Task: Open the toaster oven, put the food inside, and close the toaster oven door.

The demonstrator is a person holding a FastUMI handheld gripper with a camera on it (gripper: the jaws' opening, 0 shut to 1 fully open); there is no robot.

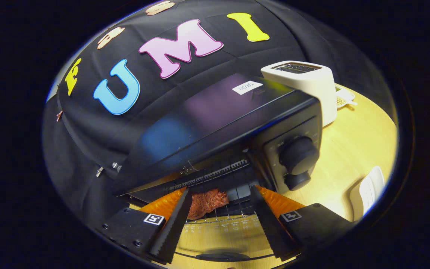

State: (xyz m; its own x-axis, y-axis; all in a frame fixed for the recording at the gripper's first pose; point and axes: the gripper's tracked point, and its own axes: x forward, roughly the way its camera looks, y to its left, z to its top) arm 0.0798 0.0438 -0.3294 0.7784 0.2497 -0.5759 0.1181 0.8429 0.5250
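The gripper stands wide open and holds nothing. The food, a reddish-brown piece, lies on the rack inside the open oven, just ahead of the fingers and nearer to the left one. The door lies folded down under the fingers. A white toaster stands beyond the oven on the table.
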